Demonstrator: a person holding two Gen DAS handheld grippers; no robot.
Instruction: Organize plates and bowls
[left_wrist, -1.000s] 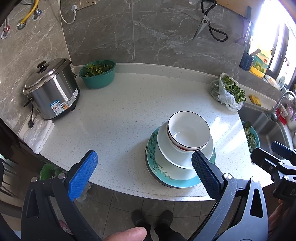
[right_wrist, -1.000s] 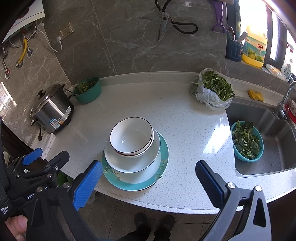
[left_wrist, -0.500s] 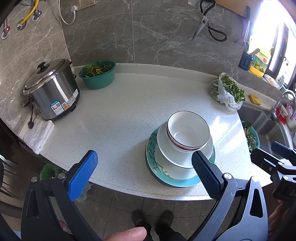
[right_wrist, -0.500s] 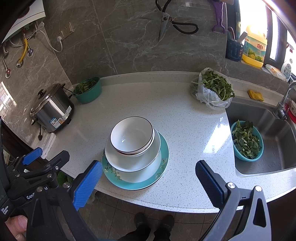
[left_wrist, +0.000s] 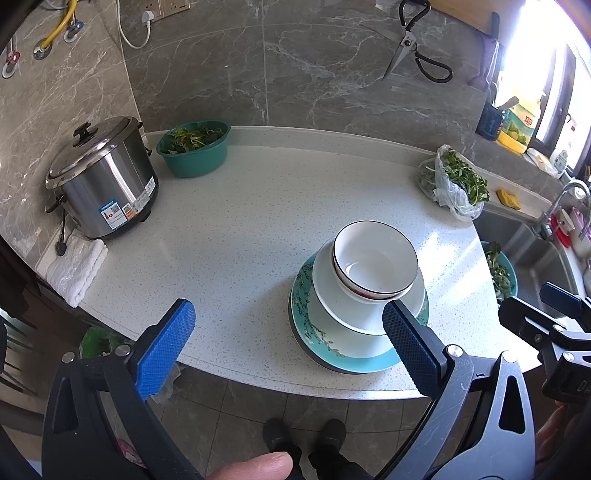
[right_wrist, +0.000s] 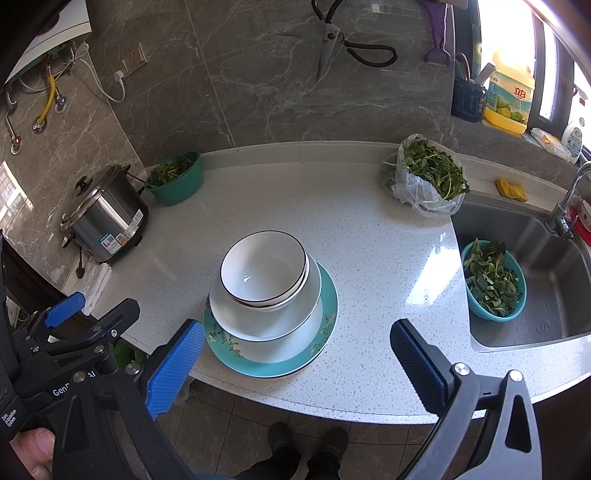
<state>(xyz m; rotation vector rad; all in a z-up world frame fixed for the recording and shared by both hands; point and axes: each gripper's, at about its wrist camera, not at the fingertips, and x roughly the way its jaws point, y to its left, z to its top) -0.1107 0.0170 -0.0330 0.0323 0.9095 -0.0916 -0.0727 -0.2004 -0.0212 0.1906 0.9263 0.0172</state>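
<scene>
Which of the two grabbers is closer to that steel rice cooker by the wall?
Left. The left gripper hangs off the counter's front edge, on the rice cooker side of the dish stack. The right gripper, also open, is beyond the stack, toward the sink.

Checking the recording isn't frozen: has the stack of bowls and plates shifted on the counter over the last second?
No. The stack sits in the same spot relative to the rice cooker and the sink in both views.
</scene>
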